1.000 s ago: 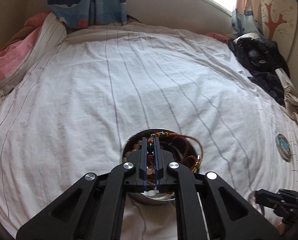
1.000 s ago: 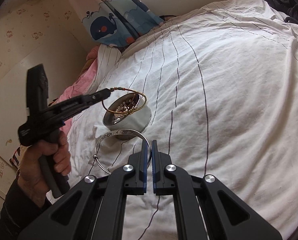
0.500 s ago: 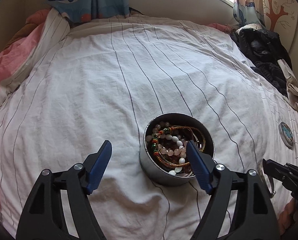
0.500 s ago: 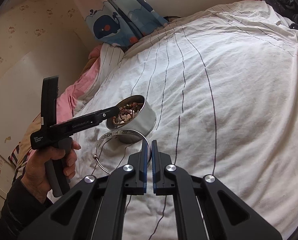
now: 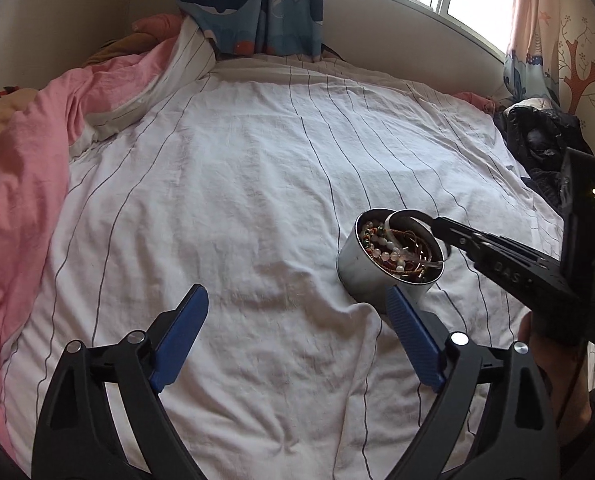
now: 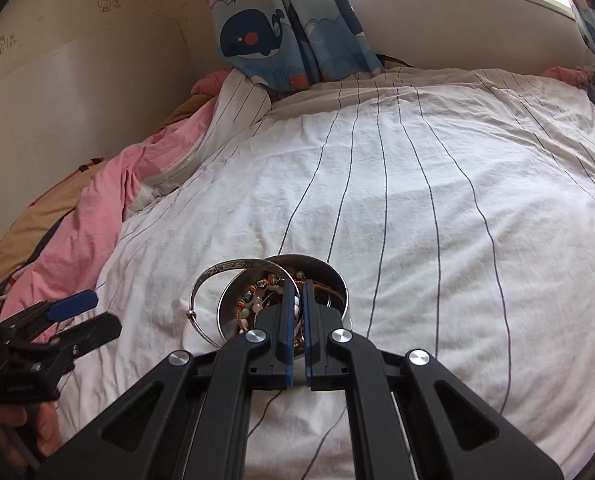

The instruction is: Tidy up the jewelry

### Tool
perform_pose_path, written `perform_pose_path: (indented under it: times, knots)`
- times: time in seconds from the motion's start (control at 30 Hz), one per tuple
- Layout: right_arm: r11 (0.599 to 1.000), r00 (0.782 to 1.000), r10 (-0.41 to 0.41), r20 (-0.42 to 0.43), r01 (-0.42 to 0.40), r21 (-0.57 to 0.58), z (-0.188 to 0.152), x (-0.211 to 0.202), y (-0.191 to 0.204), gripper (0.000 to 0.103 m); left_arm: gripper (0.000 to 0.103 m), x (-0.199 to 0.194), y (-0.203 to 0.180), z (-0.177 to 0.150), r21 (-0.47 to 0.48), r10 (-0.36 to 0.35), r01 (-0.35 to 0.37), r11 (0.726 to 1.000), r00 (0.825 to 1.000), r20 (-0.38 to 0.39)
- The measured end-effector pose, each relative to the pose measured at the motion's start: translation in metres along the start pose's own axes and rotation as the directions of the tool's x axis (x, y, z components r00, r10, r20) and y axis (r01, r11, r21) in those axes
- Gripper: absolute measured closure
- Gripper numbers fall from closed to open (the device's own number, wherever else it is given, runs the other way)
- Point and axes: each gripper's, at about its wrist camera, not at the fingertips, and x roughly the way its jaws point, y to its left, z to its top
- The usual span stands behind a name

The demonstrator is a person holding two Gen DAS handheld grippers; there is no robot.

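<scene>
A round metal tin (image 5: 361, 266) full of bead bracelets (image 5: 389, 250) stands on the white striped bed sheet (image 5: 257, 200). My left gripper (image 5: 297, 312) is open and empty, low over the sheet to the left of the tin. My right gripper (image 6: 296, 292) is shut on a silver bangle (image 6: 233, 270) and holds it over the tin's (image 6: 329, 276) rim. In the left wrist view the bangle (image 5: 407, 216) hangs from the right gripper's tip (image 5: 437, 226) above the tin. The left gripper (image 6: 77, 318) shows at the left edge of the right wrist view.
A pink blanket (image 5: 29, 168) lies bunched along the left side of the bed. A whale-print curtain (image 5: 257, 4) hangs at the head below the window. Dark clothes (image 5: 537, 144) are piled at the far right.
My left gripper has drawn back to the left of the tin, still open. My right gripper has lifted the silver bangle off the sheet and carried it over the tin.
</scene>
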Motion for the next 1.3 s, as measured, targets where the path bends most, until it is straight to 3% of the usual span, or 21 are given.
perform_pose_path:
  times: [0.17,0.23,0.3,0.43,0.53,0.6,0.7,0.97,1.13,1.3]
  knots:
    - [0.999,0.998,-0.037,-0.052,0.037,0.000,-0.002,0.019,-0.005,0.095,0.014,-0.002,-0.012,-0.002,0.055,0.035,-0.035,0.998,0.999,0.016]
    - [0.999,0.999,-0.033,-0.034,0.033,0.010,-0.007,0.006,-0.006,0.090,0.014,-0.007,-0.016,-0.003,0.071,0.051,-0.053,0.996,0.998,0.028]
    - [1.000,0.999,-0.029,-0.024,0.030,0.010,-0.017,-0.011,-0.004,0.078,0.012,-0.014,-0.020,-0.006,0.091,0.070,-0.074,0.993,0.996,0.047]
    - [1.000,0.999,-0.025,-0.034,0.025,-0.003,-0.043,-0.047,0.004,0.075,0.008,-0.029,-0.028,-0.019,0.114,0.093,-0.101,0.988,0.993,0.069]
    - [0.999,0.998,-0.038,-0.040,0.038,-0.010,-0.065,-0.074,0.011,0.063,0.007,-0.039,-0.034,-0.031,0.129,0.100,-0.109,0.986,0.992,0.077]
    - [0.998,0.997,-0.065,-0.039,0.065,-0.017,-0.080,-0.090,0.015,0.048,0.007,-0.044,-0.038,-0.041,0.140,0.098,-0.107,0.984,0.993,0.072]
    - [0.995,0.994,-0.101,-0.046,0.102,0.009,-0.102,-0.107,0.013,0.040,0.007,-0.045,-0.042,-0.058,0.136,0.087,-0.092,0.986,0.995,0.044]
    - [0.975,0.973,-0.199,-0.116,0.208,0.080,-0.150,-0.099,-0.006,0.033,0.007,-0.014,-0.052,-0.094,0.139,0.064,-0.051,0.989,0.994,-0.088]
    - [0.970,0.973,-0.208,-0.097,0.217,0.105,-0.152,-0.103,-0.010,0.032,0.007,-0.002,-0.058,-0.109,0.151,0.109,-0.095,0.984,0.990,-0.087]
    - [0.964,0.966,-0.241,-0.098,0.249,0.090,-0.155,-0.105,-0.005,0.032,0.007,-0.010,-0.050,-0.108,0.109,0.069,-0.062,0.992,0.996,-0.063]
